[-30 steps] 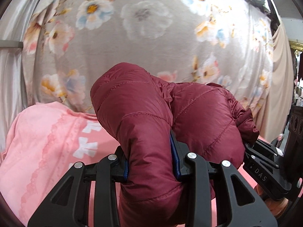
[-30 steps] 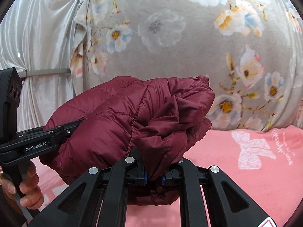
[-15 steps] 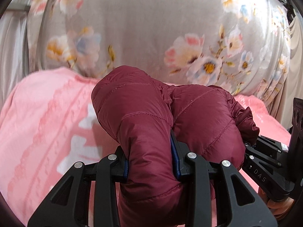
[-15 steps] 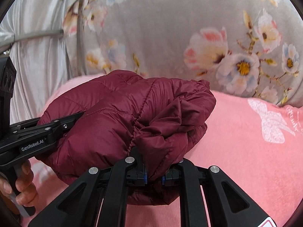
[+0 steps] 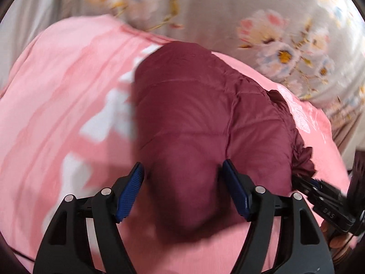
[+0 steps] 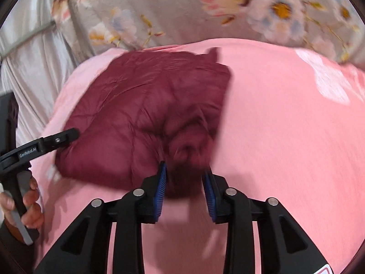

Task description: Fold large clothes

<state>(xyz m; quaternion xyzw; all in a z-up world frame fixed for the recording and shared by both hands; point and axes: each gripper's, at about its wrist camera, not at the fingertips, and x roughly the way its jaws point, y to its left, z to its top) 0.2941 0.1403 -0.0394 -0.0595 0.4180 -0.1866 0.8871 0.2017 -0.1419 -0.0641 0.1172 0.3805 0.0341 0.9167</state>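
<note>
The folded maroon puffer jacket [image 6: 146, 118] lies on the pink bed sheet [image 6: 285, 137], so this looks like the set-down step. The left claw [image 5: 183, 191] and right claw [image 6: 184, 189] both gape apart around its near edge; next, back away cleanly. Only the right view shows the white curtain [image 6: 34, 73] at 9 o'clock.

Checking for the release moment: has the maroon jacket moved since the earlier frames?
Yes. The maroon jacket has dropped from in front of the floral curtain onto the pink sheet, and both grippers have opened.
</note>
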